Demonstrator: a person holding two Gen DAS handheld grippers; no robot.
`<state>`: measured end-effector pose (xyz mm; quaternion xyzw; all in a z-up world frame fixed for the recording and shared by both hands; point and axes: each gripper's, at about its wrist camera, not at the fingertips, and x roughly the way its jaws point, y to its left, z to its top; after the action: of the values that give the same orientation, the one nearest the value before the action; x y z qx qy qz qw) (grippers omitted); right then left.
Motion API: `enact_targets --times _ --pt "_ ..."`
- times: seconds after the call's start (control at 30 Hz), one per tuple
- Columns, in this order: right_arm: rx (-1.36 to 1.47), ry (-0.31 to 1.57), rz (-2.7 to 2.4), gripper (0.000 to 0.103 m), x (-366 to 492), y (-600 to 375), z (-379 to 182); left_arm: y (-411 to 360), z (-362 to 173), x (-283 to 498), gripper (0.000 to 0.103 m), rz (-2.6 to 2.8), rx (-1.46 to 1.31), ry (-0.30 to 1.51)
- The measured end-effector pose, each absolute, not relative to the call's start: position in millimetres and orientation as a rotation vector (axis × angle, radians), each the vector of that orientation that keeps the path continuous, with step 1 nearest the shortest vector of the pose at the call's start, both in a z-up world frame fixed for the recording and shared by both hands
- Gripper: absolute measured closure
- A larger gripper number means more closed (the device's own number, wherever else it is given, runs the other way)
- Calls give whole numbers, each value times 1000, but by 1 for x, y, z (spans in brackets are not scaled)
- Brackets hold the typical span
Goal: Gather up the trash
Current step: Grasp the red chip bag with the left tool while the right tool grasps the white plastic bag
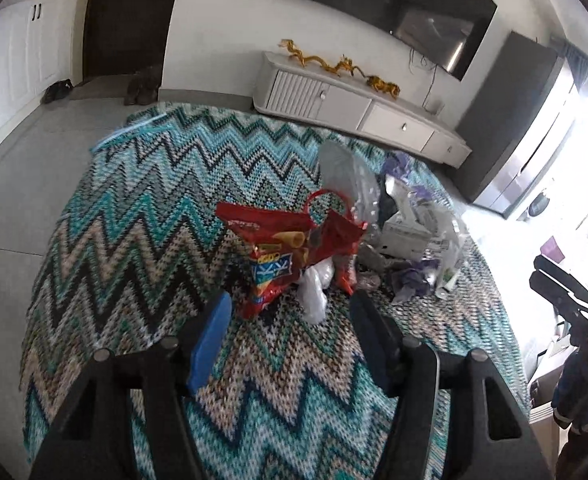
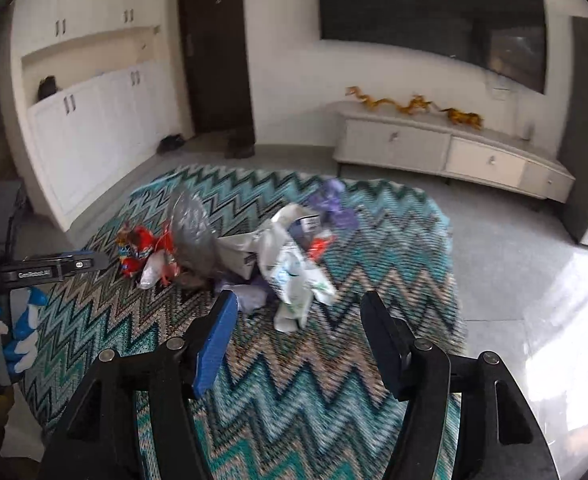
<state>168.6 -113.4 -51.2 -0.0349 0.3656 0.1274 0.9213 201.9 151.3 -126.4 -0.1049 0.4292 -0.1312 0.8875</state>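
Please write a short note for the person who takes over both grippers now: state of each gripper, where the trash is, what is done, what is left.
Left gripper: jaws open, empty, pointing at the red snack bag just ahead of it.
Right gripper: jaws open, empty, aimed at the crumpled white plastic wrapper with green print.
Trash: one pile on the teal zigzag-pattern rug, including a clear crinkled plastic bag, a white cardboard box and purple scraps.
Done: nothing picked up, as far as can be seen.
Left: collect the whole pile; no bin is visible.

Zigzag rug [image 2: 294, 380] on grey floor [image 2: 514, 260]; window glare, probably.
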Motion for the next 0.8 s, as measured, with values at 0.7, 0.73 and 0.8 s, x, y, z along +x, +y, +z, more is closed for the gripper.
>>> enact_targets --times 0.7,0.73,0.8 --pt "-157 838 319 57 259 -76 -106 149 -141 261 66 -319 -267 891" --pt "-154 840 318 65 260 -77 -107 151 -142 258 70 -317 -271 889" --pt "-132 831 325 69 258 -81 -106 153 -141 255 74 -306 -268 880"
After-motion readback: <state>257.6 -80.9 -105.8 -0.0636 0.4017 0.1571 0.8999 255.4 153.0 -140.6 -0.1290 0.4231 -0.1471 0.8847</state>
